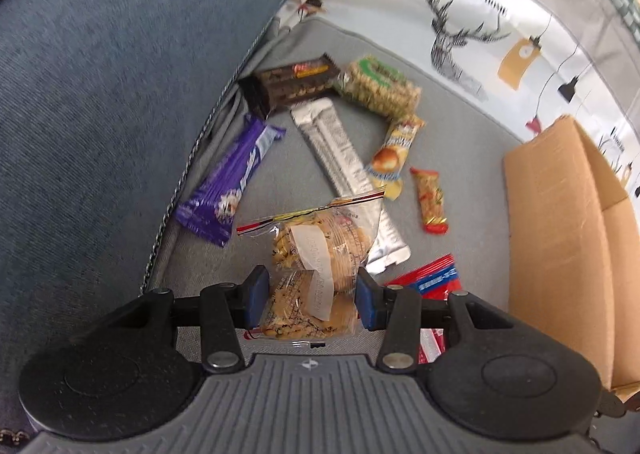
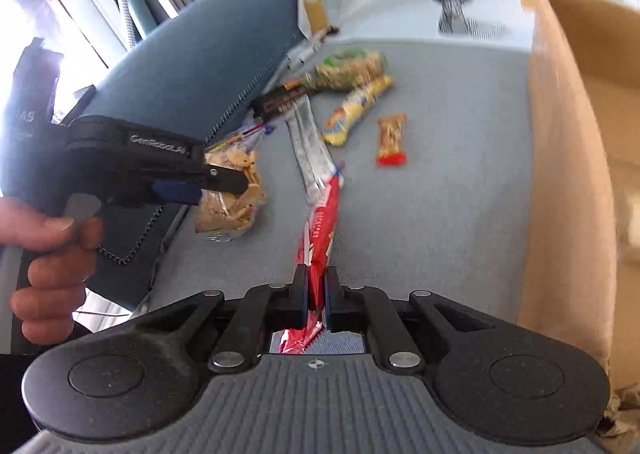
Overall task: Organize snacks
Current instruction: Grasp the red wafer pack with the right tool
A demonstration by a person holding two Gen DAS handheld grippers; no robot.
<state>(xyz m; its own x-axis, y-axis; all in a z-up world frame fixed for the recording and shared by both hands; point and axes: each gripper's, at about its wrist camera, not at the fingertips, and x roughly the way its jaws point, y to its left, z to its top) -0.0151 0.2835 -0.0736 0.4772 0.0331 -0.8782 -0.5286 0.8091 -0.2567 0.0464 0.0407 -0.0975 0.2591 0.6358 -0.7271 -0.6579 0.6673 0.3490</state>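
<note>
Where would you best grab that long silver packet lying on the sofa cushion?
Probably across the narrow width of the silver packet, near its upper end, coming down from above. It lies flat and long, and its lower end is partly covered by the cookie bag.

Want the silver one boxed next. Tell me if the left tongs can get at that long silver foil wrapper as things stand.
Probably not yet. The left tongs are shut on the clear zip bag of biscuits, which also lies over part of the long silver foil wrapper. With the bag set down, the wrapper's far end looks free.
</note>
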